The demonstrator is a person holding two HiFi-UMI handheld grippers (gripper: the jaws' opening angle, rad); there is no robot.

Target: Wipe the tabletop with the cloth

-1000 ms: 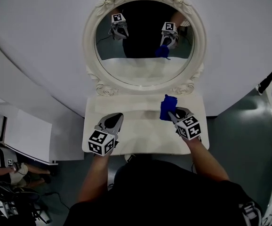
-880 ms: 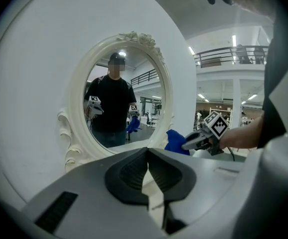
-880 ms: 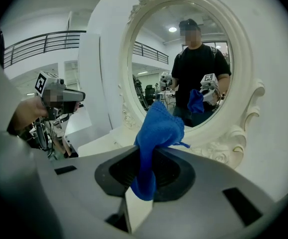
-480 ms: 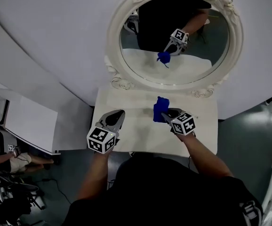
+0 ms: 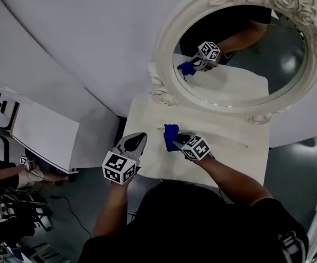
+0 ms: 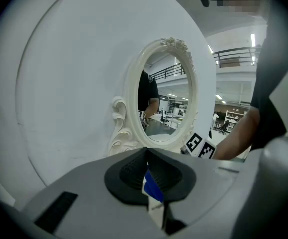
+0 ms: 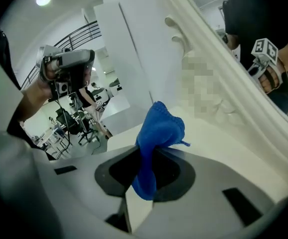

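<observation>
Cloth point(image 5: 170, 134), blue and bunched, is clamped in right gripper point(image 5: 177, 142) over the left part of the white tabletop point(image 5: 232, 153); contact unclear. It points toward the oval mirror point(image 5: 241, 64). Left gripper point(image 5: 140, 138) has jaws together, empty, just left of cloth. Likely remaining sweep: rightward.
</observation>
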